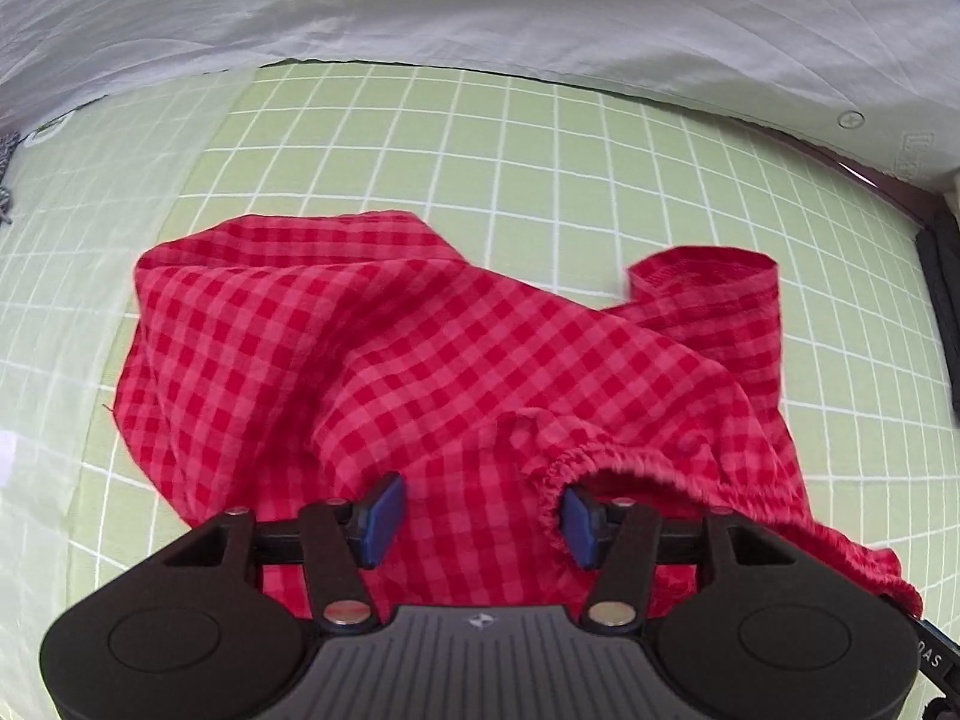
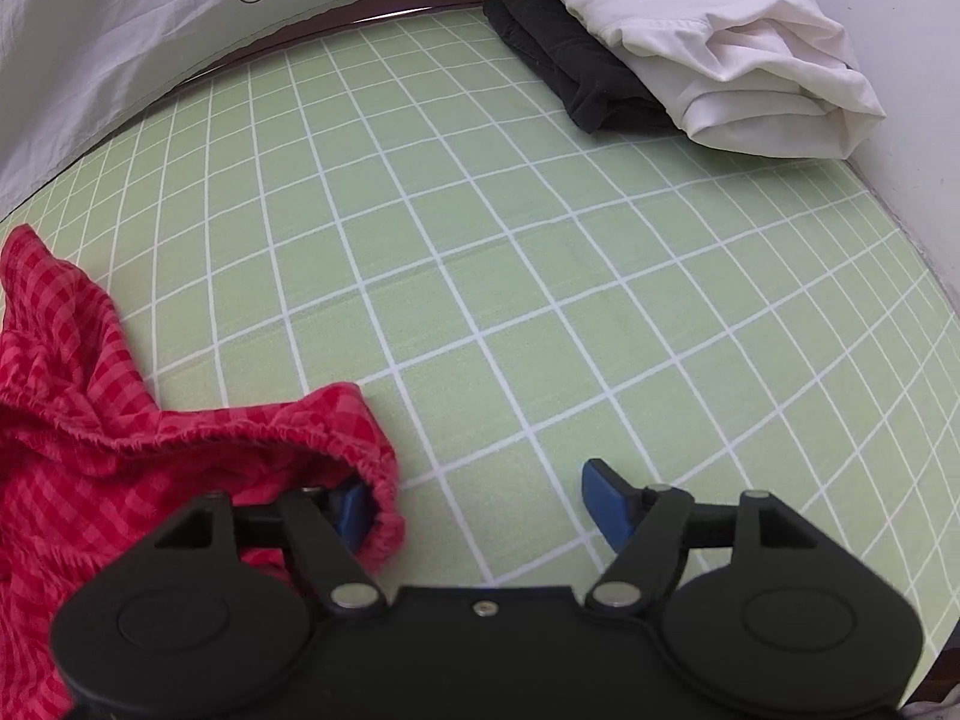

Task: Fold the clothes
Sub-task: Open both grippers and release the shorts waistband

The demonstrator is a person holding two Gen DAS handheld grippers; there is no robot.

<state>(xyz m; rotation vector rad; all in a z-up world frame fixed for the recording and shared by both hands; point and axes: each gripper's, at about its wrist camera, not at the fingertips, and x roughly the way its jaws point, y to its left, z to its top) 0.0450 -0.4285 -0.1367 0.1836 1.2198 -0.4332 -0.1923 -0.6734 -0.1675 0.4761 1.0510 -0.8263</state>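
At the bottom of the left wrist view, the left gripper point(image 1: 477, 519) stands wide apart over the crumpled red gingham garment point(image 1: 384, 372), its elastic hem curling round the right pad, nothing clamped. The right gripper point(image 2: 480, 507) also gapes; that hem drapes its left pad. Beyond lies the green gridded mat point(image 2: 510, 228); upper right, 2 folded clothes: a dark garment point(image 2: 570, 66) under a white garment point(image 2: 720, 42).

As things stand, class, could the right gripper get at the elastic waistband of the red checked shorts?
Probably yes. The right gripper is open, and the waistband of the red checked shorts already drapes over its left pad; the green grid mat around it lies bare.
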